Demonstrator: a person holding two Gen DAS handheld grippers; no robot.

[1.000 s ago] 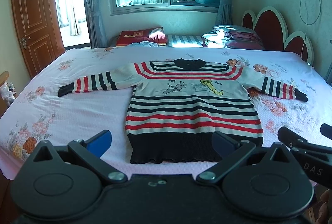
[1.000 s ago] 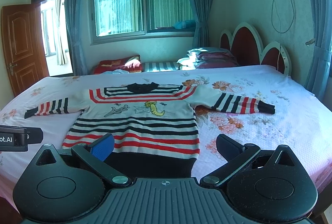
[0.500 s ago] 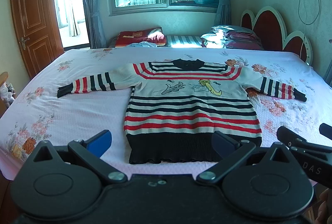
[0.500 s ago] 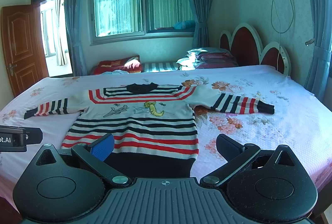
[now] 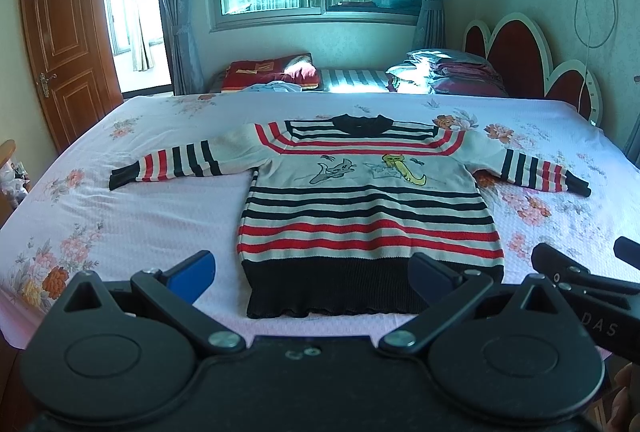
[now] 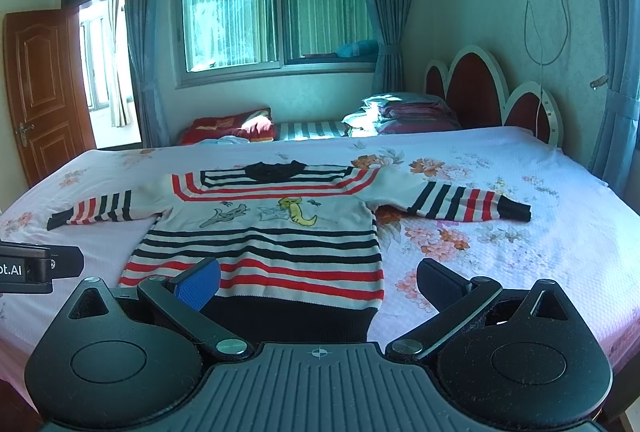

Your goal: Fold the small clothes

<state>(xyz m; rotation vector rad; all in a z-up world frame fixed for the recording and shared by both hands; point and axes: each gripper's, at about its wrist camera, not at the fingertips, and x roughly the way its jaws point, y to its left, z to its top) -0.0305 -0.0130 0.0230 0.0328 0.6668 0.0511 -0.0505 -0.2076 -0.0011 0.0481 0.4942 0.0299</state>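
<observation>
A small striped sweater (image 5: 360, 207), red, black and cream with a black hem and collar, lies flat and face up on the bed, both sleeves spread out; it also shows in the right wrist view (image 6: 264, 244). My left gripper (image 5: 312, 278) is open and empty, held above the near bed edge in front of the hem. My right gripper (image 6: 320, 284) is open and empty, just before the hem's right half. The right gripper's fingers (image 5: 576, 272) show at the left wrist view's right edge.
The pink floral bedsheet (image 5: 120, 216) covers a wide bed. A red headboard (image 5: 516, 55) and stacked pillows (image 5: 444, 71) are at the far right. Folded bedding (image 5: 268, 71) lies under the window. A wooden door (image 5: 60, 47) stands open on the left.
Both grippers have shifted very slightly; the sweater sits a little lower and to the left in the views. The jaws stay open.
</observation>
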